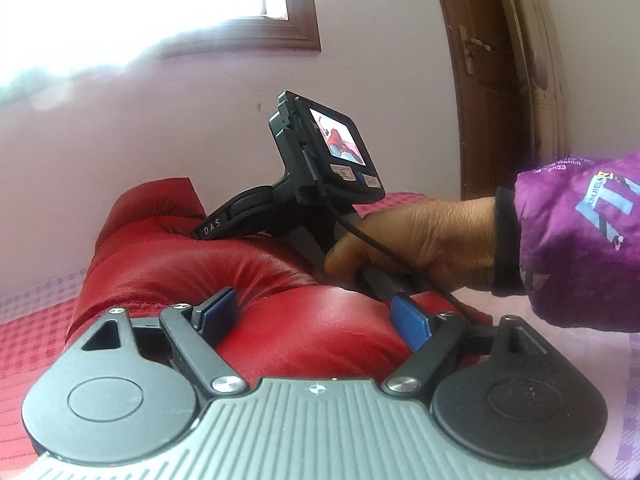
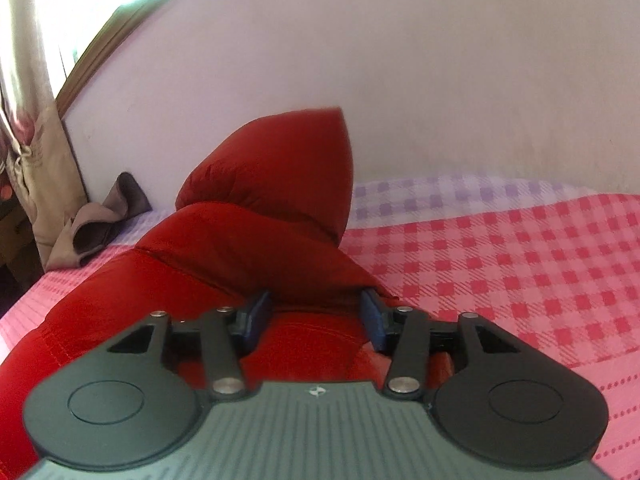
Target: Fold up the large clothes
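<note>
A puffy red jacket (image 1: 256, 280) lies bunched on the bed. My left gripper (image 1: 316, 316) is open, its blue pads on either side of a red bulge and pressing onto it. In the left wrist view my right gripper (image 1: 212, 228) rests on the jacket further back, held by a hand in a purple sleeve (image 1: 580, 240); its tips are hidden. In the right wrist view my right gripper (image 2: 316, 316) is open, with the red jacket (image 2: 224, 248) between the blue pads. A stuffed part of the jacket stands up ahead (image 2: 288, 168).
The bed has a pink and red checked cover (image 2: 500, 264). A grey-brown cloth (image 2: 100, 220) lies by the wall at the bed's far left, beside a curtain (image 2: 32, 120). A window (image 1: 160, 0) and a wooden door (image 1: 480, 80) are in the wall behind.
</note>
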The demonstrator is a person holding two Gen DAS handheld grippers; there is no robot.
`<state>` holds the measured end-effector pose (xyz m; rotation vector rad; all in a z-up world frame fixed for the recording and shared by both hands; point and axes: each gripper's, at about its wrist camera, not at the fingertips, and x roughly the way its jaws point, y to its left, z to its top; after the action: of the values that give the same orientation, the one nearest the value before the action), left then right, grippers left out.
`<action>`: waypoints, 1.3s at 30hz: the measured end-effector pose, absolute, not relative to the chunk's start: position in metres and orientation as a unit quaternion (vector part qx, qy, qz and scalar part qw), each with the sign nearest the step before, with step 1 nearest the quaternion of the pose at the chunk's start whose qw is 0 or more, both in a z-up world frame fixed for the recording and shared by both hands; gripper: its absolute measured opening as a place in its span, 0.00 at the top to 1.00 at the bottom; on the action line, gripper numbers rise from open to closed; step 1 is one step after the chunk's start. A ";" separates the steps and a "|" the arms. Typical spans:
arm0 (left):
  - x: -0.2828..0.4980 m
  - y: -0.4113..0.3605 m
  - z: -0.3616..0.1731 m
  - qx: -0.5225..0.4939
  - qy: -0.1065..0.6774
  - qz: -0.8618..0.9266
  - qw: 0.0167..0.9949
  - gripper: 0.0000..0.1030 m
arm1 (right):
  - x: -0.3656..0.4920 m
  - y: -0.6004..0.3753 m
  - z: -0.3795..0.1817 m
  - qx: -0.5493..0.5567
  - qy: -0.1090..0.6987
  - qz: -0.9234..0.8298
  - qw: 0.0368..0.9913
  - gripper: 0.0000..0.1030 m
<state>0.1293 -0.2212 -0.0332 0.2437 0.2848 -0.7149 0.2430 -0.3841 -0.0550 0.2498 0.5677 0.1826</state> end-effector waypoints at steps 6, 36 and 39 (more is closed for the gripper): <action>0.132 -0.222 -0.031 0.128 0.146 -0.350 0.916 0.20 | 0.235 -0.384 -0.055 0.128 0.263 0.080 0.953 0.53; 0.106 -0.195 0.005 0.126 0.158 -0.339 0.919 0.00 | 0.038 -0.396 -0.039 0.191 0.288 0.072 0.936 0.17; 0.114 -0.169 0.016 0.090 0.184 -0.319 0.925 0.00 | 0.036 -0.399 -0.044 0.196 0.291 0.066 0.934 0.16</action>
<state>0.1141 -0.1693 0.0156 0.1849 0.3778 -0.6533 0.0360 -0.3992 -0.0441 0.4013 0.5948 0.1344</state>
